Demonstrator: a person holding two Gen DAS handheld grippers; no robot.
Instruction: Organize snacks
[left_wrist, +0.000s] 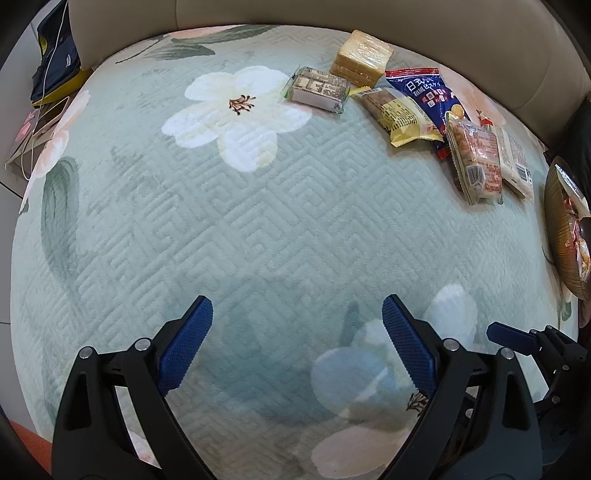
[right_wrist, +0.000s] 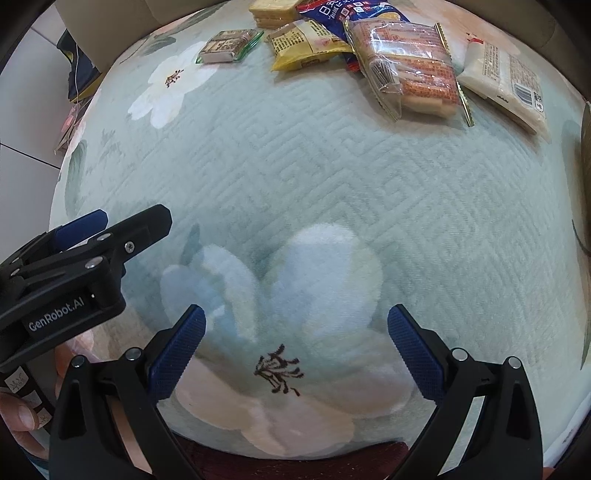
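"genrobot.ai" is printed on the left gripper (right_wrist: 83, 236); its fingers spread wide and empty. the right gripper (right_wrist: 295, 354) is equally wide, holding nothing. far ahead of the fingers lie the snacks: a green-edged pack (left_wrist: 319, 88), a yellow pack (left_wrist: 402, 114), a blue bag (left_wrist: 424, 92) with japanese lettering, a barcoded clear pack (right_wrist: 410, 66). all rest on a quilted mint floral cover (left_wrist: 258, 221) on a beige sofa (left_wrist: 369, 14).

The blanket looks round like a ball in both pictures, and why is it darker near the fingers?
Left wrist view: the fisheye lens bulges the flat blanket; the left gripper, open, throws a soft shadow just ahead. Right wrist view: same bulge, a bluish shadow dims the big white flower ahead of the open right gripper; the clear snack wrapper shows glare.
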